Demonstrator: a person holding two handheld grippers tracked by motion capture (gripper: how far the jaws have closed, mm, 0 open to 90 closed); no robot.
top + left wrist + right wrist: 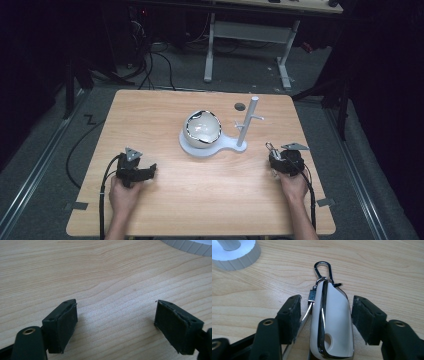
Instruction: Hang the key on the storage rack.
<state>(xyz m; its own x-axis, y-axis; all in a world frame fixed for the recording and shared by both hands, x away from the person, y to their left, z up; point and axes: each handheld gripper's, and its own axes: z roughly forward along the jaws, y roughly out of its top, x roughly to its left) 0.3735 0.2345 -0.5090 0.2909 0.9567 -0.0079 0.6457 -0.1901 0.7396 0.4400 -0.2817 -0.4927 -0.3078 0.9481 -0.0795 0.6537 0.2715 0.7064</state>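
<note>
Right gripper view: white key fob (334,322) lies between parted jaws (untouched by either).

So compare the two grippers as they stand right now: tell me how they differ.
The left gripper has bare wood between its jaws; the right gripper has a white key fob with a metal clip between its jaws, with gaps at both pads. The left gripper's jaws stand wider apart than the right's. In the high view, the left points toward the table's centre, the right away from the person. Both are open, low over the wooden table.
</note>
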